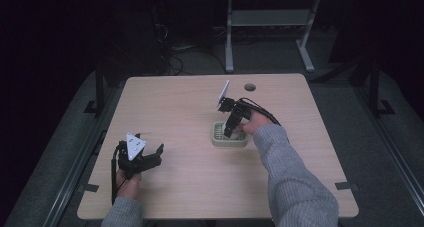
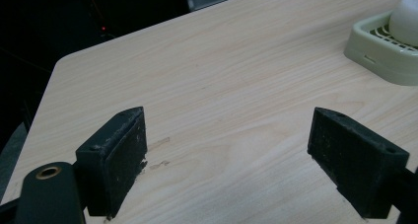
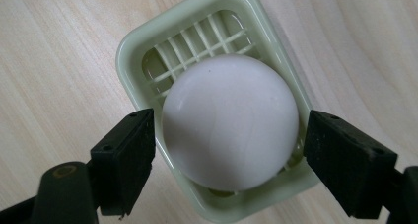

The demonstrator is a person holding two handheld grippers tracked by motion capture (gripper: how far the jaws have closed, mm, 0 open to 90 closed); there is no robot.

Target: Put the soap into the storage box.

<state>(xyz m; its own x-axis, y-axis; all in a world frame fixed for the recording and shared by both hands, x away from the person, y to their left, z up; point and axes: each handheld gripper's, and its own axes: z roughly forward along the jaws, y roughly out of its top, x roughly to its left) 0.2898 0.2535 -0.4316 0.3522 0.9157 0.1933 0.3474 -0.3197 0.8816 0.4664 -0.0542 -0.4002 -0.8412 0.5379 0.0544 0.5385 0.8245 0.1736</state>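
White ball in tray, between right gripper's jaws

a dim lab or workroom: bare wooden table, floor cables, metal-framed desk behind.

No readable text, labels, brands, numbers or signs in any view. Checked table, tray, white ball, grey plates on both grippers: all blank. Dark background at 12 o'clock in high view too dim to read.
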